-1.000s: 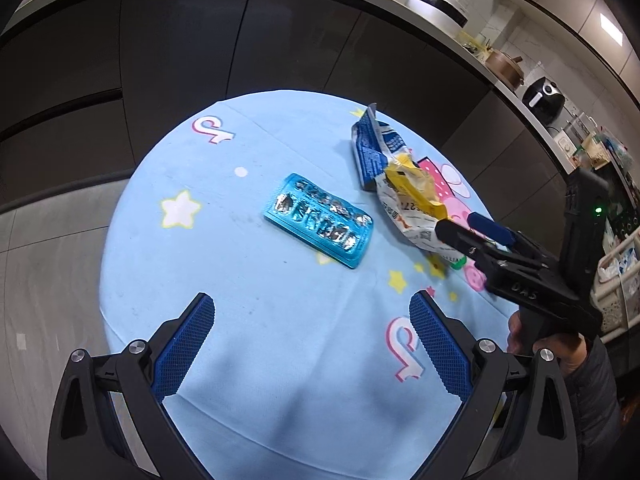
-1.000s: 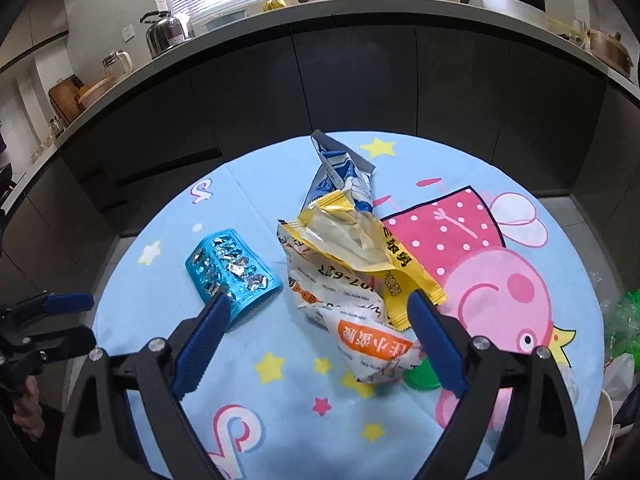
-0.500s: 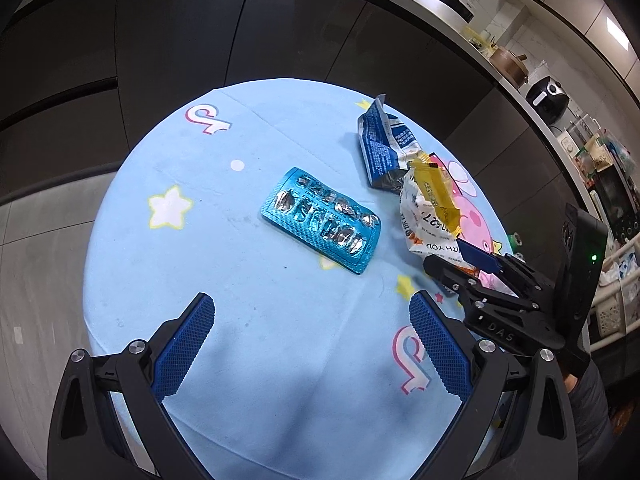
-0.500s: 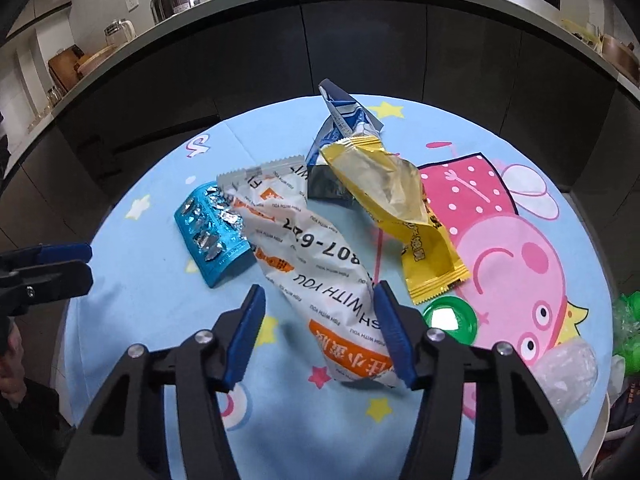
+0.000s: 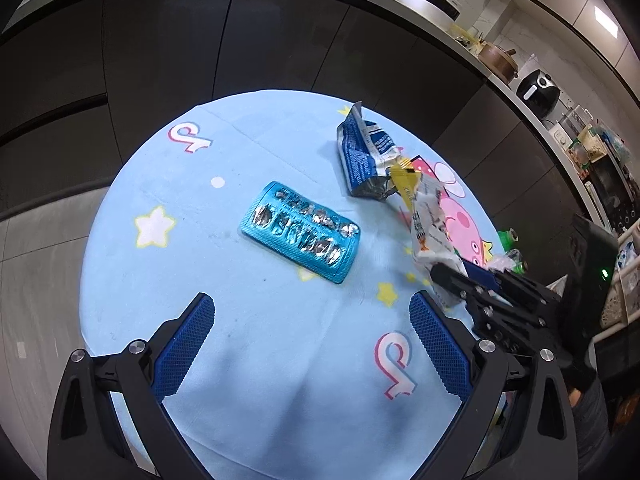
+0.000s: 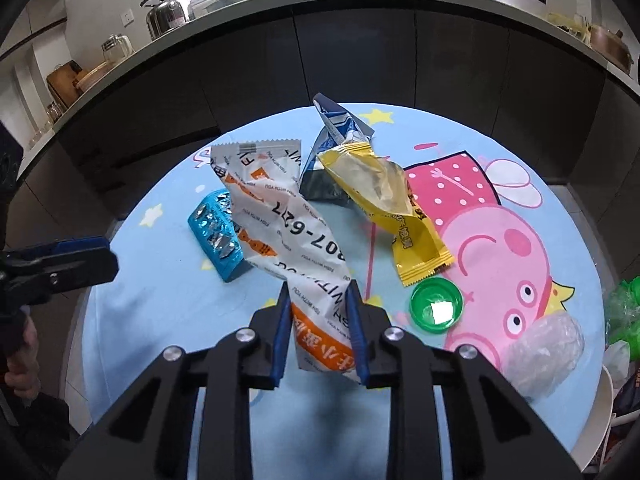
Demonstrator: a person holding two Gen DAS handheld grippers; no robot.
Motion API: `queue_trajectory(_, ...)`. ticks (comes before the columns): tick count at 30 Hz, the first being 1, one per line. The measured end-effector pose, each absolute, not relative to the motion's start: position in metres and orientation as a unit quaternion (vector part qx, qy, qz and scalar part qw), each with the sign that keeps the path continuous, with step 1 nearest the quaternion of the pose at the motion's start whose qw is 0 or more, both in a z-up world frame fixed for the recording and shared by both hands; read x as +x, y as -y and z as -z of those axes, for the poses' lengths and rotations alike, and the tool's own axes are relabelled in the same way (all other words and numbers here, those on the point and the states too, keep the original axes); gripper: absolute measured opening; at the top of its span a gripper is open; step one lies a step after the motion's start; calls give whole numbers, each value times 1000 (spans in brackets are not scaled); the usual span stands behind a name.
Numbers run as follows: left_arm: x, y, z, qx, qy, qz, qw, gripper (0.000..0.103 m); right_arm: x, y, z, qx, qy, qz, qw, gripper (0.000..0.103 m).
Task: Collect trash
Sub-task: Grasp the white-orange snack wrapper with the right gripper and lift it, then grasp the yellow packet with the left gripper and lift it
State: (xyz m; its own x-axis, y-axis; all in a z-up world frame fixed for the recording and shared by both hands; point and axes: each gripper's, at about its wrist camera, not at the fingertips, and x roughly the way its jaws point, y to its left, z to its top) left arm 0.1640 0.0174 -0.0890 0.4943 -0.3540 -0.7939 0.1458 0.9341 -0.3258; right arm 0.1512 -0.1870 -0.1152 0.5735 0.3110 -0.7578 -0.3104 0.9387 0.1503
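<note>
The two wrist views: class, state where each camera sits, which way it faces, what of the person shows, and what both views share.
Left wrist view: sits on the left gripper, faces down at the blue blister pack; own open fingers and the right gripper show.
Right wrist view: sits on the right gripper, faces down along fingers closing on the white wrapper; a hand shows at left.
Shared: blister pack, white, yellow and blue wrappers, tablecloth.
</note>
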Motion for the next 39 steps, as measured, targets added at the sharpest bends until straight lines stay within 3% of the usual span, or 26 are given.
queue_trajectory(7, 184, 4, 73, -117, -466, 178, 859, 93, 101, 218, 96, 18, -397, -119, 910, 27)
queue_trajectory(12, 213, 36, 80, -162, -480, 216, 834, 74, 83, 250, 88, 34, -376, -67, 924, 28)
queue_trajectory(25, 275, 91, 113, -241, -517, 184, 801, 60, 75, 274, 94, 42, -374, -44, 926, 28)
queue_trajectory(28, 283, 97, 121, -234, -528, 179, 796, 42, 71, 278, 92, 46, -370, -40, 927, 28)
queue_trajectory(30, 286, 102, 126, -221, -539, 179, 793, 8, 69, 281, 90, 50, -366, -37, 928, 28)
queue_trajectory(39, 252, 102, 90, -180, -505, 209, 818, 1, 57, 288, 79, 75, -349, -31, 933, 28)
